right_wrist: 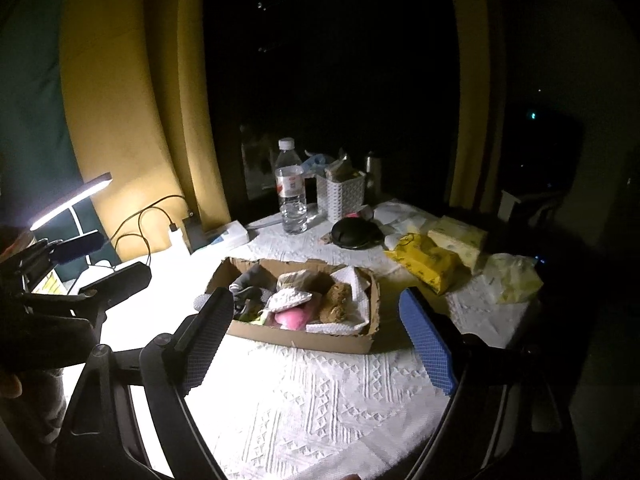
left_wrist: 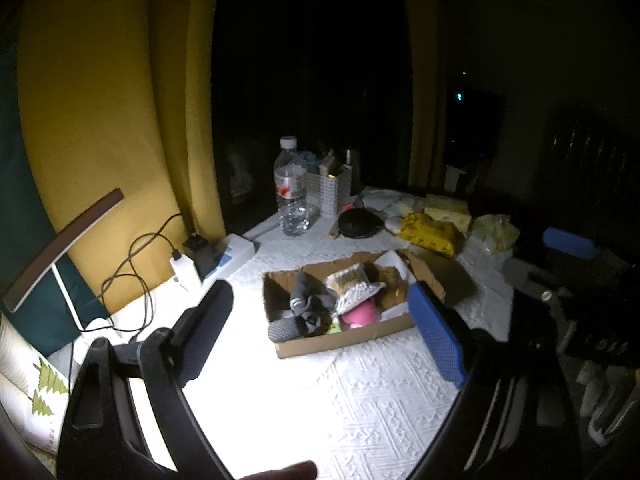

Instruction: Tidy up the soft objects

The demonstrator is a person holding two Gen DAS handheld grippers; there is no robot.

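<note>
Both grippers stand wide open and hold nothing: the left gripper [left_wrist: 326, 334] and the right gripper [right_wrist: 322, 340] hover over the white tablecloth [right_wrist: 320, 400], on the near side of the cardboard box [right_wrist: 296, 338], apart from it.

Inside this shallow box lie the soft things of the task: a grey cloth [left_wrist: 310, 300] at its left end, a white knitted piece [right_wrist: 289, 298] in the middle, a pink soft object [right_wrist: 294, 317] just below it, and a brown fluffy lump [right_wrist: 338, 306] toward the right end, resting on white paper.

I judge that all of them are light and limp; they will fold and sag when lifted, so it is better to pinch a thick bunched part, not a loose edge. Nothing looks fragile.

Behind the box stands a water bottle [right_wrist: 291, 188], and beside it a white basket [right_wrist: 340, 194] with items I cannot identify. To the right of the box lies a yellow packet [right_wrist: 426, 262].
</note>
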